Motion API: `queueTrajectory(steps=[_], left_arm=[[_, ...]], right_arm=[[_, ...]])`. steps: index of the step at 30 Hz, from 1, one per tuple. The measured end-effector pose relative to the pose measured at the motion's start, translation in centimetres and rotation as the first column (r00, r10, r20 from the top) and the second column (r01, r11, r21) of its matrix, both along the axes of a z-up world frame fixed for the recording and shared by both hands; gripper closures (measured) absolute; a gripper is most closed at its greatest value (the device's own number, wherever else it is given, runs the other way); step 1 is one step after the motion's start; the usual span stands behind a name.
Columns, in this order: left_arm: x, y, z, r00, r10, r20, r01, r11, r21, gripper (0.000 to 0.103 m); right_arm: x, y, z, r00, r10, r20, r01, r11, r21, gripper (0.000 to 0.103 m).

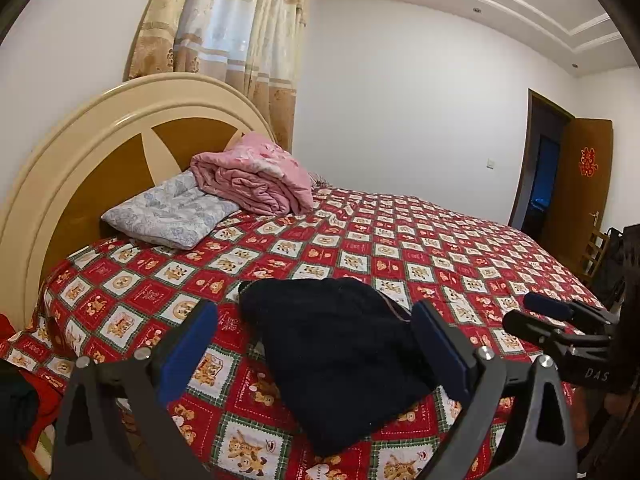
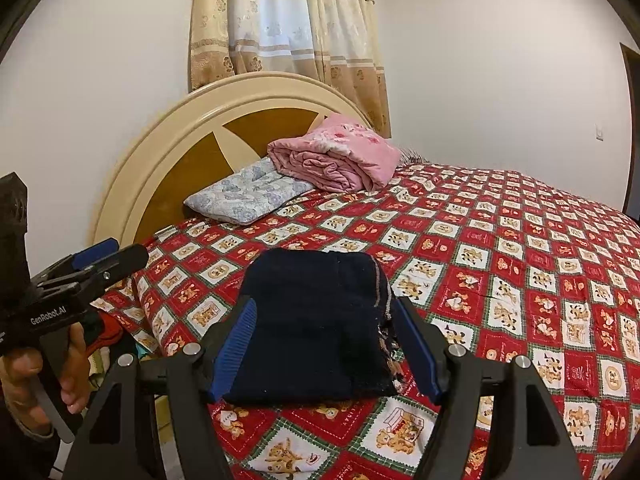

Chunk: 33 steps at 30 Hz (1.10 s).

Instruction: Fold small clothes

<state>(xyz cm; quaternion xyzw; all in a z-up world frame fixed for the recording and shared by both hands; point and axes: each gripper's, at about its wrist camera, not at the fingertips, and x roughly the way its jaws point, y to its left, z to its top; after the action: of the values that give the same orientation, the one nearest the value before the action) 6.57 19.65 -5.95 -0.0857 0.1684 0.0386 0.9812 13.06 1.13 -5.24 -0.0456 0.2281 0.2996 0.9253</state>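
The folded garment point(image 2: 316, 320) lay on the bed point(image 2: 520, 240); left gripper point(image 1: 316, 344) and right gripper point(image 2: 326, 344) had jaws released, holding nothing.

Soft, even room light in both my views; daylight glows through the curtain point(image 1: 224, 28). Fisheye bends the edges, corners go black, shadows faint, focus sharp.

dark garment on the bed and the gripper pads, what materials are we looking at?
Dark garment: looks like soft navy knit or fleece, matte and fuzzy, with a striped ribbed edge on one side. Pads of the right gripper: probably blue rubber or foam, matte, with fine ridges across the face.
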Motion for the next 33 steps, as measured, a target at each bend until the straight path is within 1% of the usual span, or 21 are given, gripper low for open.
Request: queueTrajectory(steps=[8,10,11,14,16,20,26,33], left_arm=[[0.0,-0.1,0.2,1.0,0.006,-0.001,-0.006,1.0,0.007,0.0],[0.0,-0.3,0.3,1.0,-0.017,-0.001,0.017,1.0,0.012,0.0],[0.0,-0.4,0.5,1.0,-0.025,0.002,0.025,1.0,0.019,0.0],[-0.3,-0.8,0.8,1.0,-0.012,0.02,0.011,0.999,0.045,0.0],[-0.6,-0.8,1.0,0.999,-0.024,0.028,0.022,0.999,0.044,0.0],[-0.9,-0.8,1.5,0.999,-0.004,0.049,0.002,0.999,0.042,0.0],[-1.0,-0.6,1.7,0.999,-0.001,0.047,-0.001,0.999,0.038,0.0],[-0.6,-0.5,1.3,1.0,0.0,0.024,-0.001,0.999,0.035,0.0]], right_arm=[[-0.5,-0.1,0.3,1.0,0.002,0.019,-0.002,1.0,0.008,0.032],[-0.5,-0.1,0.4,1.0,0.003,0.024,-0.003,1.0,0.009,0.032],[-0.5,-0.1,0.4,1.0,0.003,0.028,-0.003,1.0,0.009,0.032],[-0.9,-0.3,0.6,0.999,0.002,0.039,-0.002,1.0,0.018,0.032],[-1.2,-0.4,0.8,0.999,-0.001,0.053,0.0,1.0,0.024,0.032],[-1.7,-0.5,1.2,0.997,0.003,0.083,-0.006,0.999,0.032,0.032],[-1.8,-0.4,1.0,0.997,0.009,0.073,-0.011,0.999,0.031,0.032],[-1.8,-0.2,0.6,0.998,0.021,0.065,-0.022,1.0,0.02,0.032]])
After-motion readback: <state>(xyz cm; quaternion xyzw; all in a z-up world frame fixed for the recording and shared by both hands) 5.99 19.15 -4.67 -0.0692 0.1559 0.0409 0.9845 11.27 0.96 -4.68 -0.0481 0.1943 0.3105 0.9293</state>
